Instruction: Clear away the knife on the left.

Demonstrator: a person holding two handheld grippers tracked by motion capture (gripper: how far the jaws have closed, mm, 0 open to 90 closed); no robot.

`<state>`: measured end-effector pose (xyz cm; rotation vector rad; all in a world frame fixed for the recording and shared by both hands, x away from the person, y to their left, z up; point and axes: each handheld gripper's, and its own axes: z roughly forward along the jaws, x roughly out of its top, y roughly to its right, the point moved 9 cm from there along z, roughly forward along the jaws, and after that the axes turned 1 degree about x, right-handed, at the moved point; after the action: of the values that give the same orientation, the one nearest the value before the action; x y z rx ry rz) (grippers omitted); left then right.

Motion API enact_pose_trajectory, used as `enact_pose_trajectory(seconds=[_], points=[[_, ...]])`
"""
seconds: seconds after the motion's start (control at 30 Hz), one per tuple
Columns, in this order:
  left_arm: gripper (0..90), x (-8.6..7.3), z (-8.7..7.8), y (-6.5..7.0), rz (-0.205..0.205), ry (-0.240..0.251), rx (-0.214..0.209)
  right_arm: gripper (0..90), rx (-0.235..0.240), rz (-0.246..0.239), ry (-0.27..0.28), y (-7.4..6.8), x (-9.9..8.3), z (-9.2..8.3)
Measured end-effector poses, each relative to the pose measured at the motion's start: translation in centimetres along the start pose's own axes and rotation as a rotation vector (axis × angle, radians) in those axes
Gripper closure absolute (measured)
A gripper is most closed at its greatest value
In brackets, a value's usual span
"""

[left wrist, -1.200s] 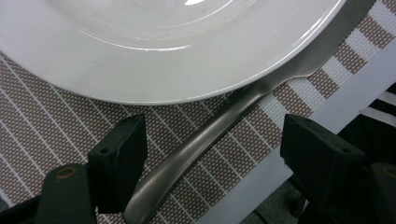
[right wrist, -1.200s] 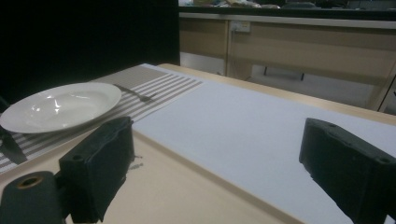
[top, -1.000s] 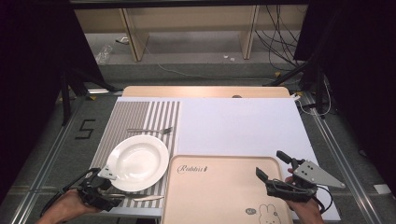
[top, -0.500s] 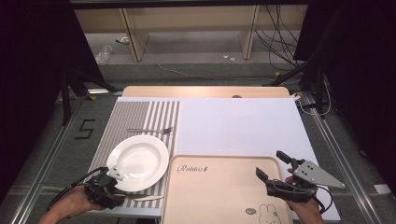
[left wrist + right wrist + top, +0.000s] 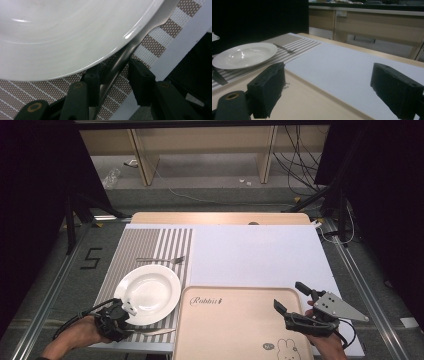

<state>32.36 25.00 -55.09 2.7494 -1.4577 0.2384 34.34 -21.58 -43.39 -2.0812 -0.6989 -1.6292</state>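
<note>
My left claw (image 5: 112,82) sits low at the near edge of the striped brown-and-white placemat (image 5: 160,42), straddling the handle of a slim silver metal knife (image 5: 130,50). Its jaws have just been closing on it; one pad looks against the handle, the other stands just off, so I'm not clamped yet. The knife's long axis runs straight away from me, between the pads, its blade tucked under the rim of the round white ceramic plate (image 5: 148,293). My right claw (image 5: 292,306) hovers spread wide above the beige plastic tray (image 5: 235,330), well apart.
</note>
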Motion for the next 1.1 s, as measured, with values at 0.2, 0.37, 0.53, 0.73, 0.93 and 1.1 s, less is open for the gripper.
enact_pose_trajectory(seconds=[0.2,0.37,0.53,0.73,0.93,1.1], points=[[68.8,0.4,0.0,0.5,0.102,-0.058,0.009,13.7,0.002,-0.005,0.000,0.0,0.0,0.0],[72.7,0.4,0.0,0.8,0.158,-0.066,0.031,13.8,0.002,-0.008,-0.001,0.0,0.0,0.0],[77.0,0.3,-0.1,1.1,0.224,-0.047,0.041,14.2,0.004,-0.012,-0.006,-0.1,-0.1,0.1],[78.6,0.2,-0.1,1.2,0.240,-0.039,0.055,14.4,0.001,-0.014,-0.010,-0.1,-0.1,0.1],[79.3,0.0,-0.2,1.4,0.263,-0.029,0.068,14.6,-0.001,-0.009,-0.015,0.0,-0.2,0.1],[79.5,-0.6,-0.4,1.8,0.257,-0.061,0.055,14.6,-0.001,-0.009,-0.017,0.0,-0.3,0.1]])
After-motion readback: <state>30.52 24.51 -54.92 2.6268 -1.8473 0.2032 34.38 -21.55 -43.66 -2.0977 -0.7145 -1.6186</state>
